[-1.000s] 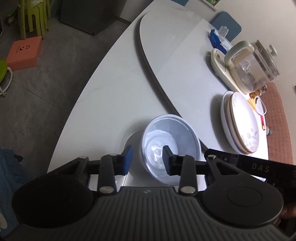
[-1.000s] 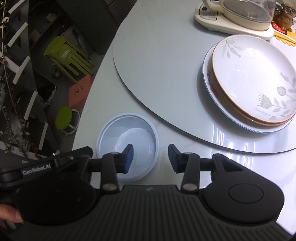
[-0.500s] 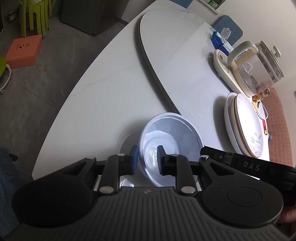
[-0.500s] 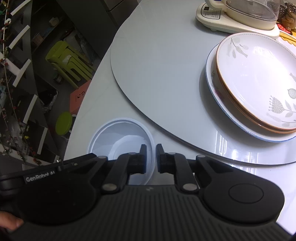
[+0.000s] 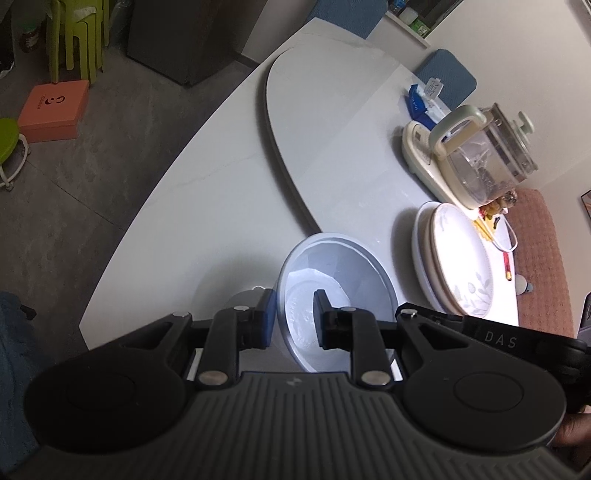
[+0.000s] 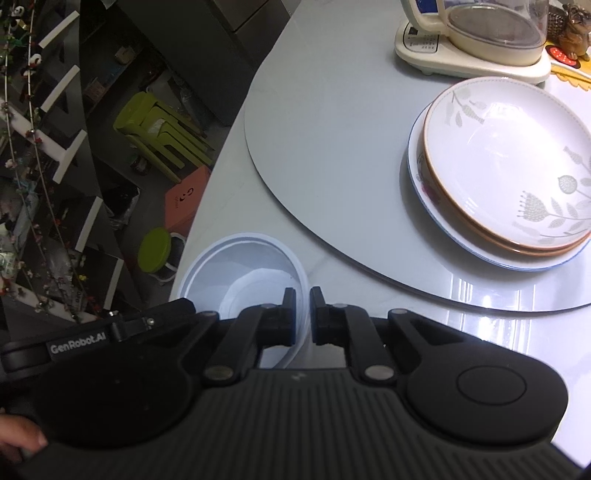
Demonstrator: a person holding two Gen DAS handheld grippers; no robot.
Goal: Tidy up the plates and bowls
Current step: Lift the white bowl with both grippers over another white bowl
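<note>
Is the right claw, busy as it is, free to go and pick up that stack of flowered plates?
Probably not yet. The right claw is shut on the white bowl's rim, as is the left claw. The path to the plates looks clear otherwise.

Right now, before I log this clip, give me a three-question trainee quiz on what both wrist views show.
1. True or false: the plates are stacked on the turntable.
2. Which rim of the bowl does each hand-held gripper pinch?
3. What stands behind the plates: A kettle, B pan, C vase?

Key:
1. True.
2. The left hand-held gripper pinches the bowl's left rim, the right hand-held gripper its right rim.
3. A.
</note>
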